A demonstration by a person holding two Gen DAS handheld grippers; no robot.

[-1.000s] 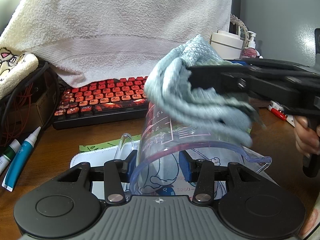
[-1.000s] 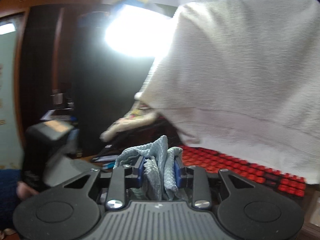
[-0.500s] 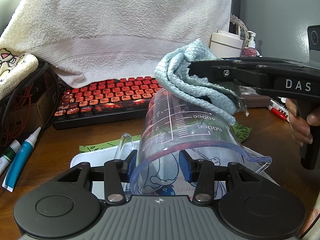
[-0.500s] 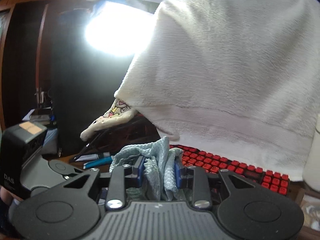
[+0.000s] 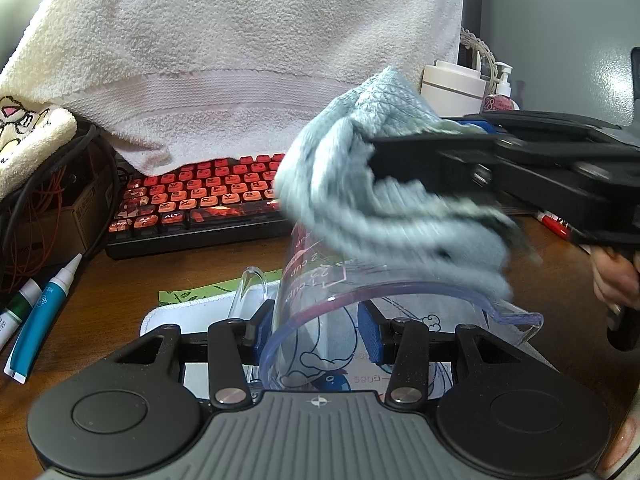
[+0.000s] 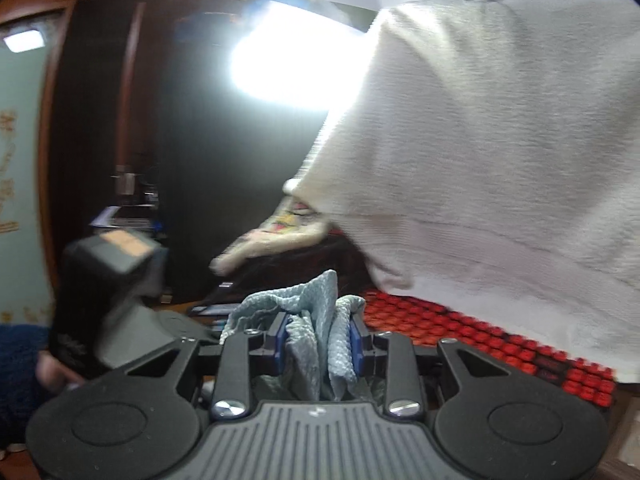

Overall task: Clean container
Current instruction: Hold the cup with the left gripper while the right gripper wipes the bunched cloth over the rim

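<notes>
In the left wrist view a clear plastic measuring cup [image 5: 320, 292] with printed scale marks lies tilted, its mouth toward the camera. My left gripper [image 5: 318, 332] is shut on its wall, one blue pad on each side. A light blue microfibre cloth [image 5: 380, 208], motion-blurred, drapes over the cup's upper outer wall. It is bunched in my right gripper [image 5: 400, 148], which reaches in from the right. In the right wrist view the right gripper [image 6: 318, 340] is shut on the cloth [image 6: 316, 316]; the cup is hidden there.
A red-keyed keyboard [image 5: 200, 196] sits behind the cup under a hanging white towel [image 5: 240, 60]. A printed white mat [image 5: 180, 312] lies beneath the cup on the wooden desk [image 5: 120, 276]. Tubes [image 5: 44, 312] and cables [image 5: 40, 200] lie left; a white jar [image 5: 452, 88], pump bottle [image 5: 502, 88] and red marker [image 5: 554, 224] lie right.
The right gripper swung the cloth up and right off the cup's side, then back down and left across it. The left gripper and cup stayed still.
</notes>
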